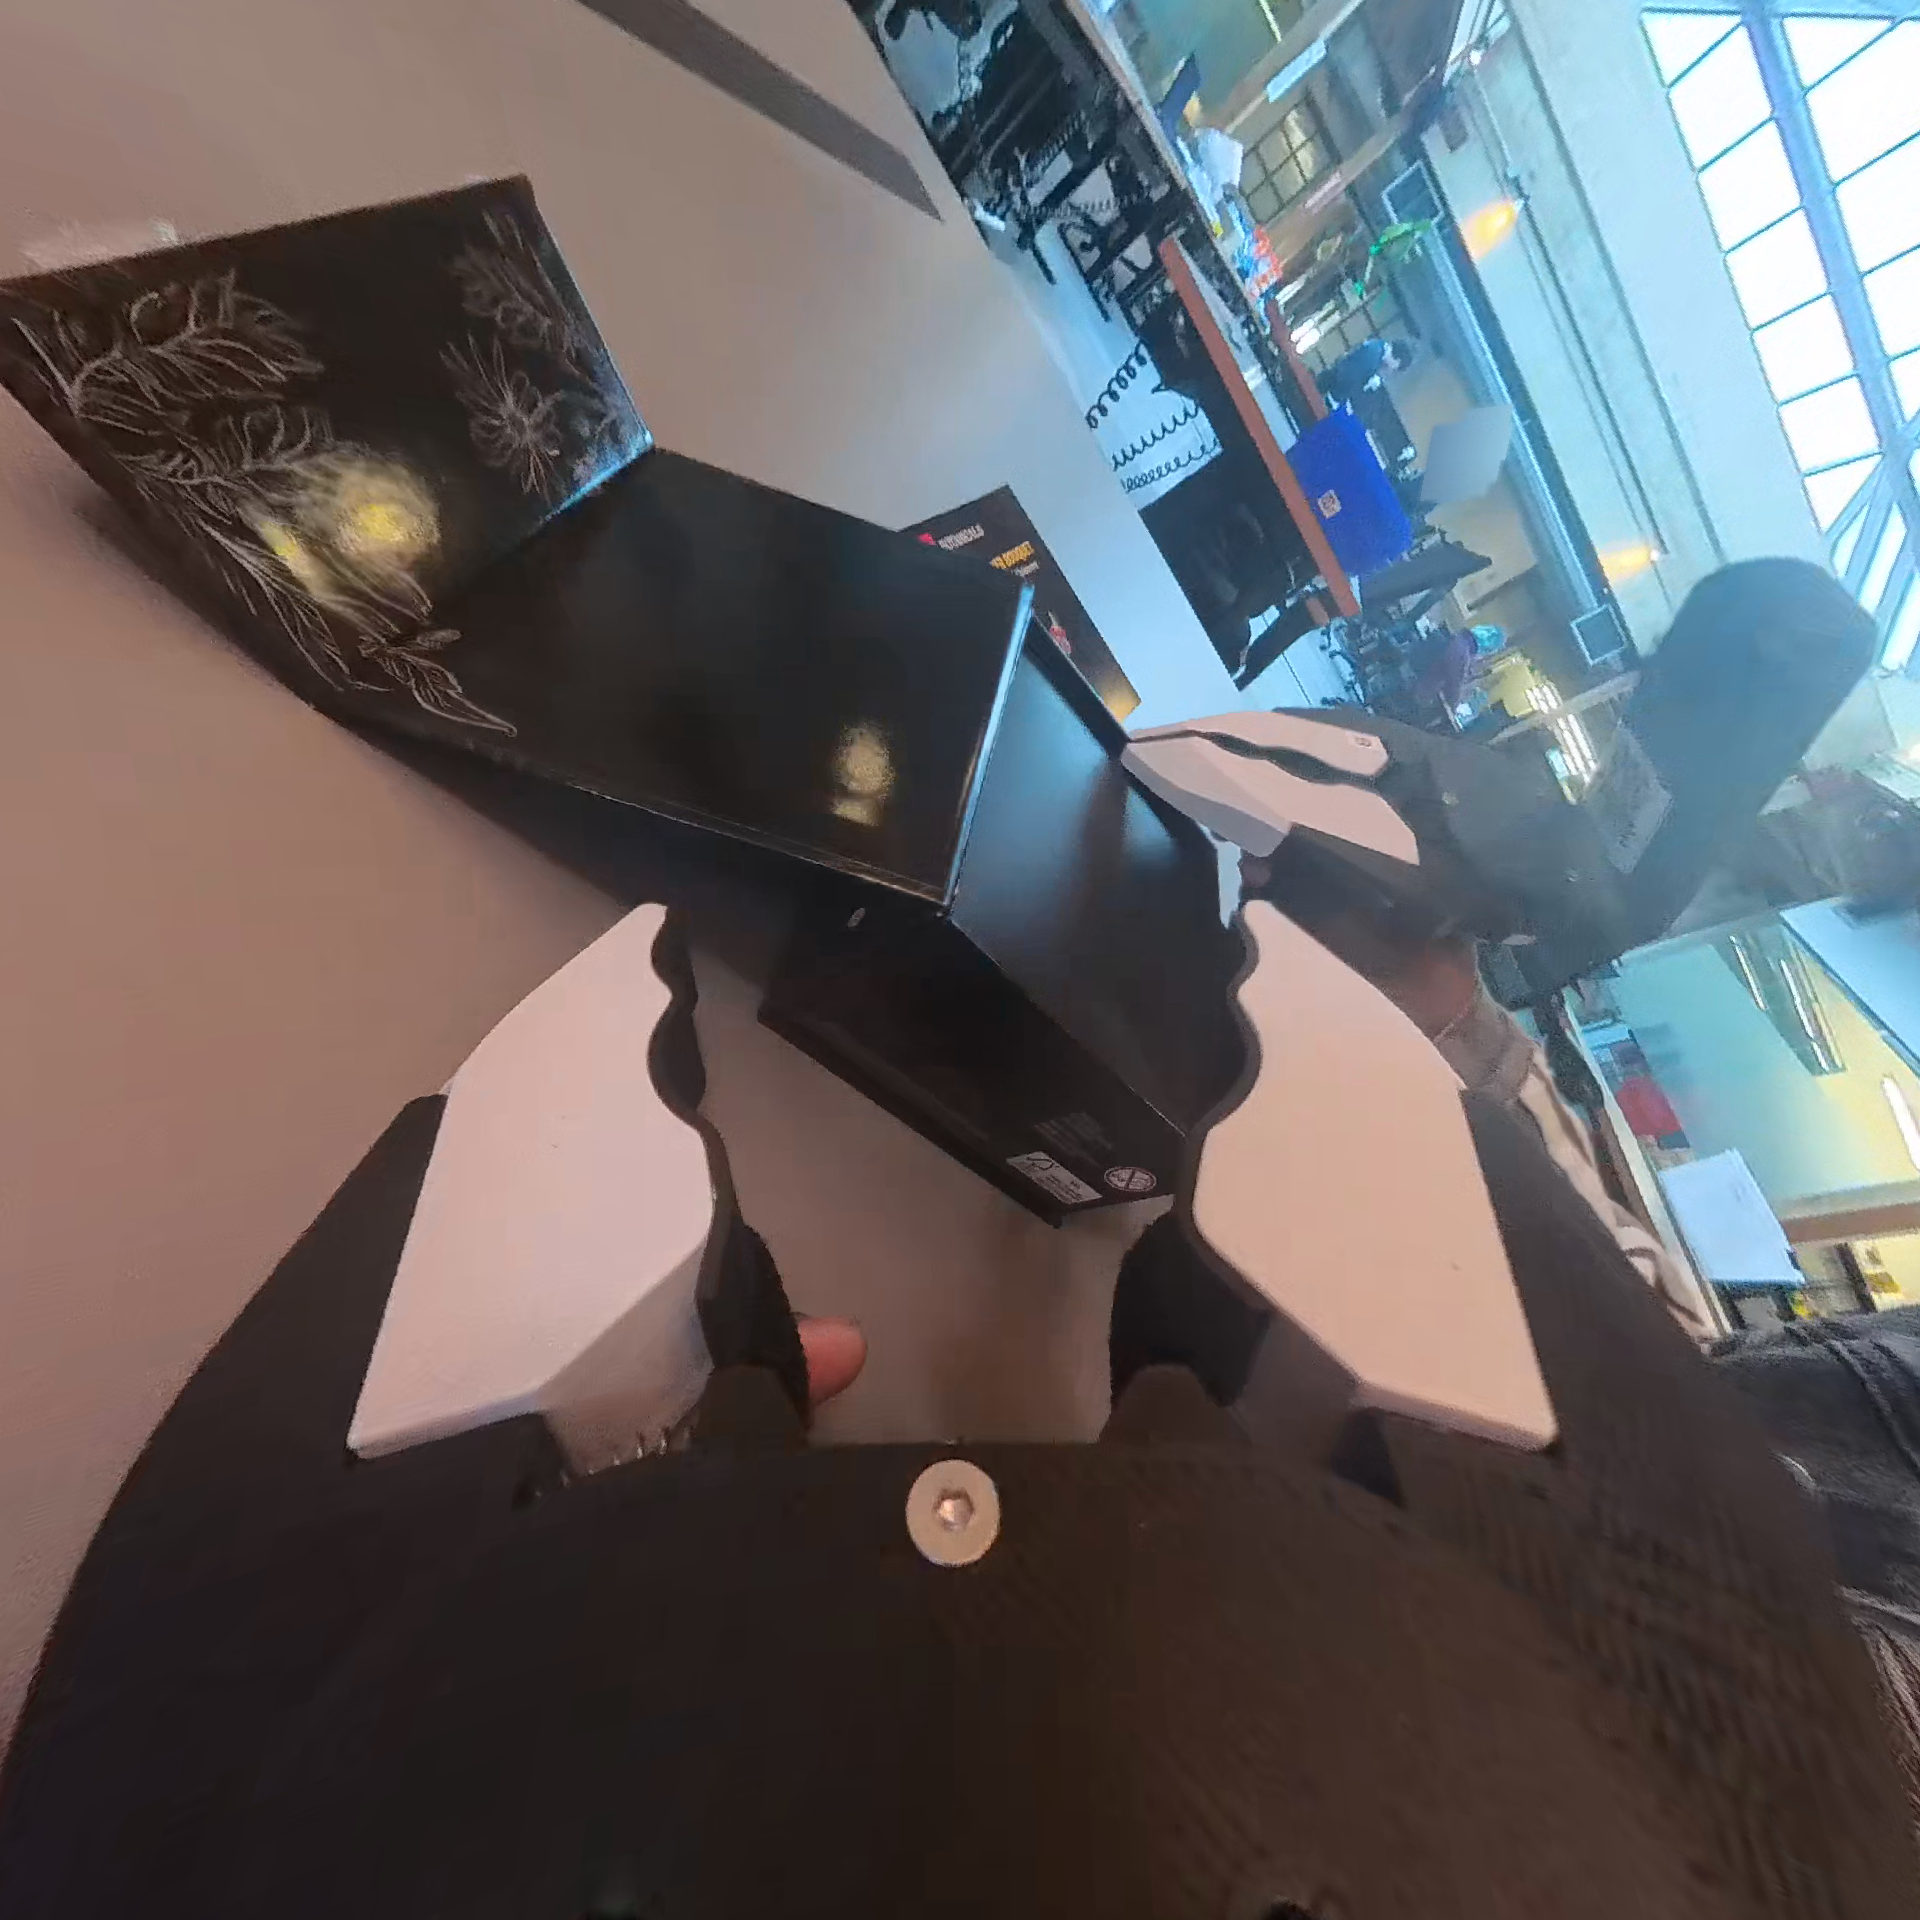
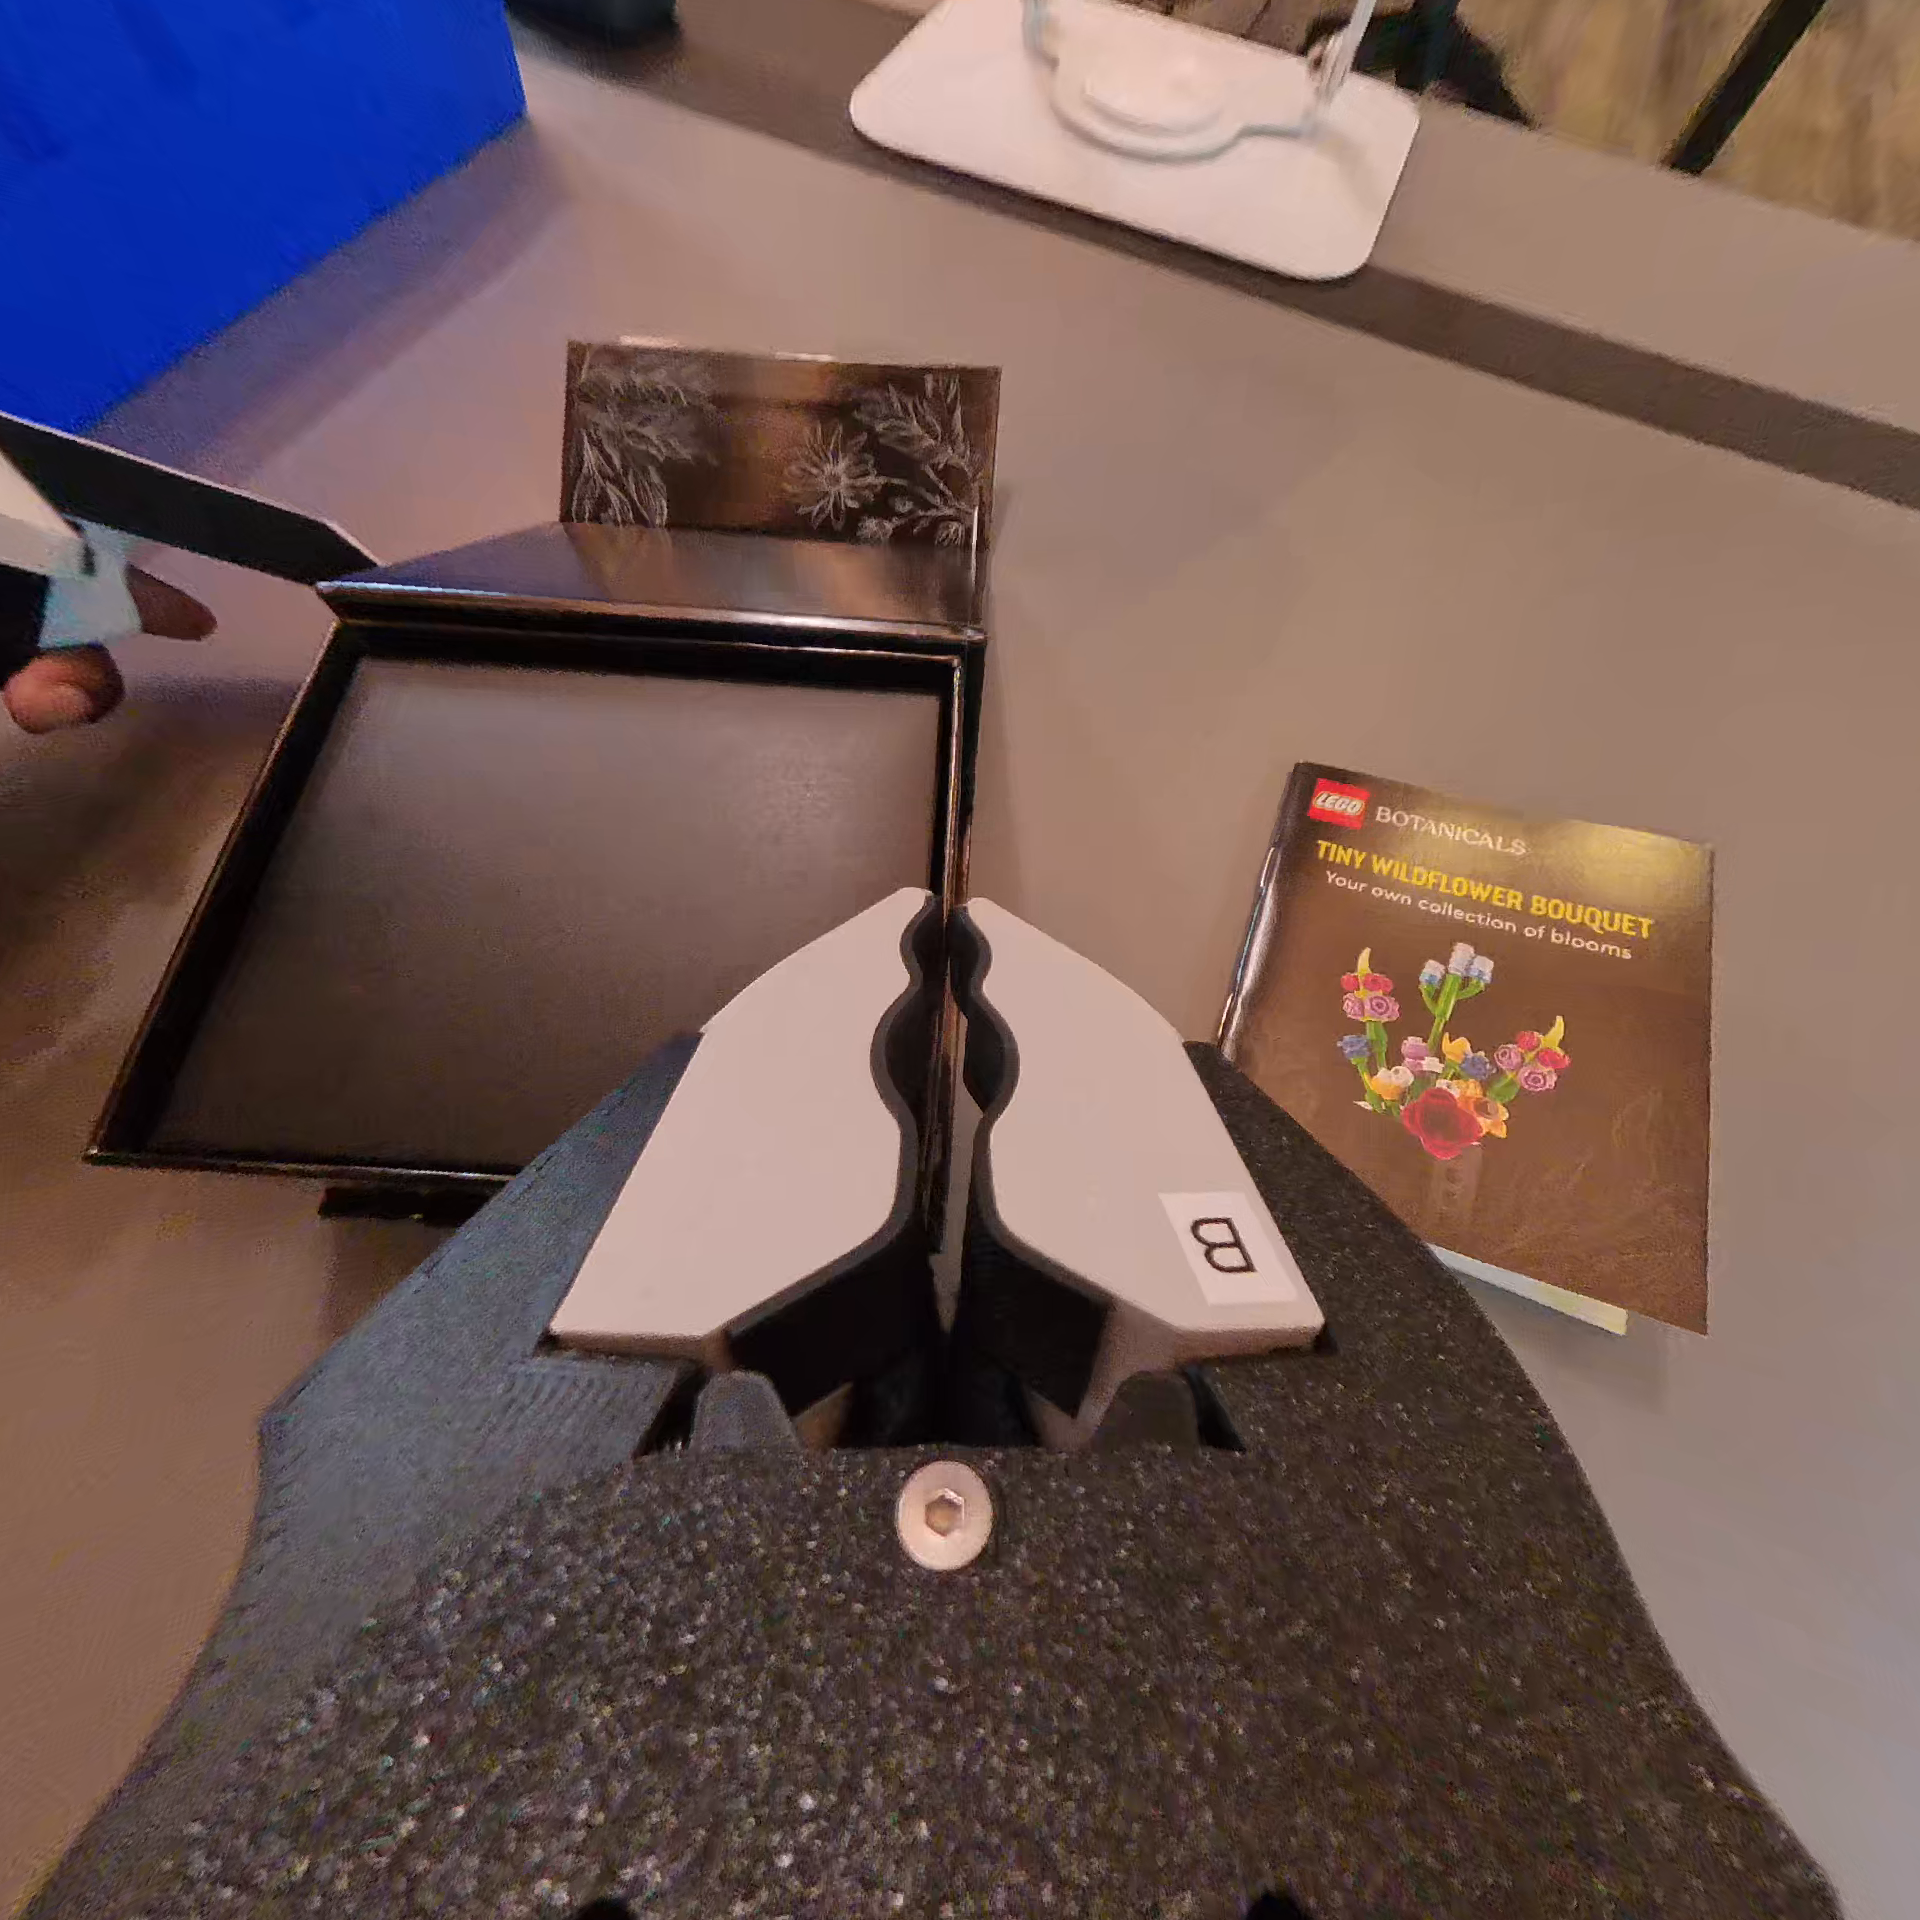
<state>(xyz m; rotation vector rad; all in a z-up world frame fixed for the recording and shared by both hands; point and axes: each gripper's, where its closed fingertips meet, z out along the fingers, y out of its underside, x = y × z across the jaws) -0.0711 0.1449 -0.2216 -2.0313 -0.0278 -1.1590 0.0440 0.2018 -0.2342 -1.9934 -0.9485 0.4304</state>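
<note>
An open black box [image 2: 582, 894] lies on the grey table [image 2: 1299, 540], and its inside is bare. Its lid [image 2: 707, 571] is folded back, with a flap bearing white flower drawings [image 2: 779, 457] standing upright behind. My right gripper [image 2: 948, 904] is shut on the box's thin right wall near the front. In the left wrist view it [image 1: 1143, 753] pinches the same wall. My left gripper [image 1: 954, 914] is wide open at the other side, with a corner of the box [image 1: 1091, 987] between its fingers and no pad pressing on it. It shows at the left edge of the right wrist view [image 2: 62, 561].
A dark booklet with a flower bouquet picture [image 2: 1486, 1039] lies on the table right of the box, and shows behind it in the left wrist view [image 1: 1049, 592]. A white stand base [image 2: 1143, 156] sits at the far edge. A blue object [image 2: 208, 156] stands at the far left. Across from one pair of fingers to the other is roughly 15 cm. About 35 cm separates my left fingertips from the white stand base [image 2: 1143, 156].
</note>
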